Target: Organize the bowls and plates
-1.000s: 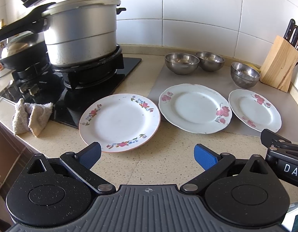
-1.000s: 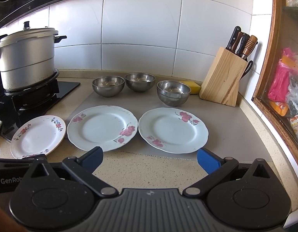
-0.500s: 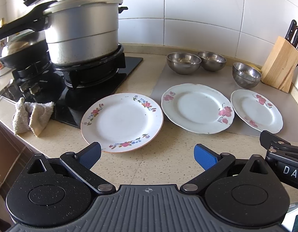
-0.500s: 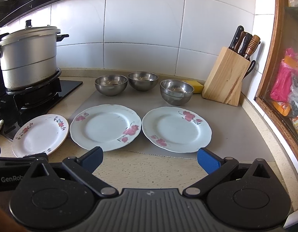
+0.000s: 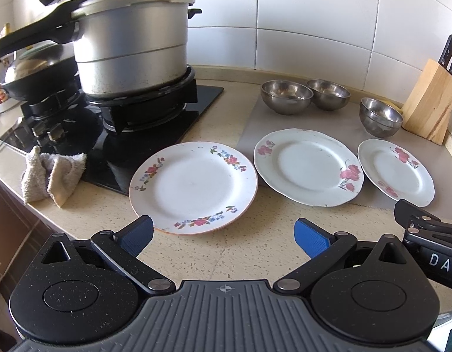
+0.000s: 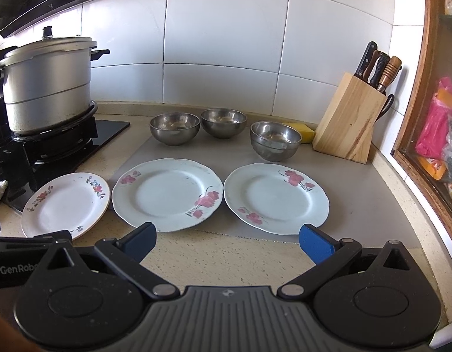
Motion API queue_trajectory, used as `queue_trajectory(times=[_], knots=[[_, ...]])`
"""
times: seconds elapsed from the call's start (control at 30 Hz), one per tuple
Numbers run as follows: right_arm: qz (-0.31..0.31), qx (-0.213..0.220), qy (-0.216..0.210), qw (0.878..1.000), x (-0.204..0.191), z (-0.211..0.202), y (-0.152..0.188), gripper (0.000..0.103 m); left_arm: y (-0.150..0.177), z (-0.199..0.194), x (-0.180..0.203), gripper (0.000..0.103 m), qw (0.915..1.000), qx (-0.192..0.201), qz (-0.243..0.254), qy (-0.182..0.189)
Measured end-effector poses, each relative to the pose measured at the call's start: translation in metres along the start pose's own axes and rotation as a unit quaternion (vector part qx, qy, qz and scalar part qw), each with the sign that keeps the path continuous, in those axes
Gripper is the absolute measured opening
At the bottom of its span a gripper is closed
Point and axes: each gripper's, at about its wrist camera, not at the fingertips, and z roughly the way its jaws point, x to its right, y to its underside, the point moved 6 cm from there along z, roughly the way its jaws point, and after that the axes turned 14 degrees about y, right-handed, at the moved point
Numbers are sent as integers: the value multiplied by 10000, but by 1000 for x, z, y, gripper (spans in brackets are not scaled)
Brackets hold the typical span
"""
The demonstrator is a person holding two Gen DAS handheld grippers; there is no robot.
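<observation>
Three flowered plates lie in a row on the counter: a left plate (image 5: 193, 186) (image 6: 66, 204), a middle plate (image 5: 308, 165) (image 6: 167, 193) and a right plate (image 5: 396, 170) (image 6: 275, 198). Behind them stand three steel bowls: left (image 5: 286, 96) (image 6: 174, 127), middle (image 5: 328, 94) (image 6: 223, 122), right (image 5: 379, 120) (image 6: 275, 140). My left gripper (image 5: 223, 234) is open and empty at the near edge of the left plate. My right gripper (image 6: 227, 239) is open and empty in front of the middle and right plates.
A pressure cooker (image 5: 132, 41) sits on the gas stove (image 5: 155, 117) at left. A folded cloth (image 5: 50, 176) lies by the stove. A knife block (image 6: 352, 120) and yellow sponge (image 6: 302, 129) stand at back right. A grey mat (image 6: 357, 199) underlies two plates.
Both grippers have crept slightly forward toward the plates, which now look a little nearer. Both stay open and empty.
</observation>
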Motion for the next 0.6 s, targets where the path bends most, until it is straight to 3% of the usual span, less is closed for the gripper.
queue_trajectory(times=[0.6], knots=[[-86,-51,-89,9999,-11,7,-1,84,-1,5,-11,98,9999,-56,-136,-64]])
